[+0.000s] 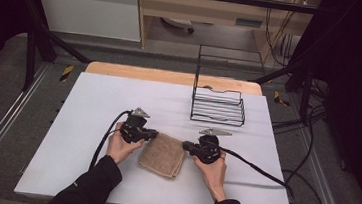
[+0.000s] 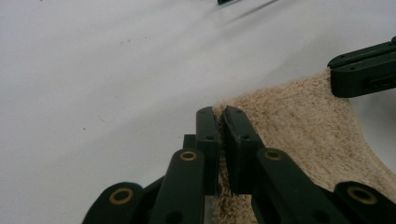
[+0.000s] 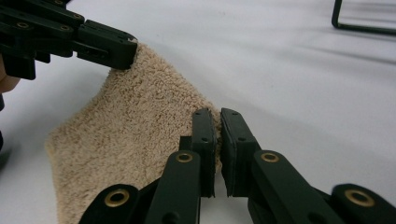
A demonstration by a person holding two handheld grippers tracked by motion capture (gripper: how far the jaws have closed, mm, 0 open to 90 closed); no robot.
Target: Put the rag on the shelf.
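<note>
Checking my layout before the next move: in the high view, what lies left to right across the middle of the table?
Left gripper → folded beige towel → right gripper; both grippers shut on the towel's far corners.

We find no legible text, label, brand, number or sign in any view. Near the wire rack [image 1: 218, 105], yellow-and-black hazard-striped markers sit on the floor: one just right of the rack [image 1: 279, 98], one well to its left [image 1: 66, 72]; these carry stripes only, no writing. A pale plate on the furniture behind the rack [image 1: 249, 22] is too small and blurred to read.
</note>
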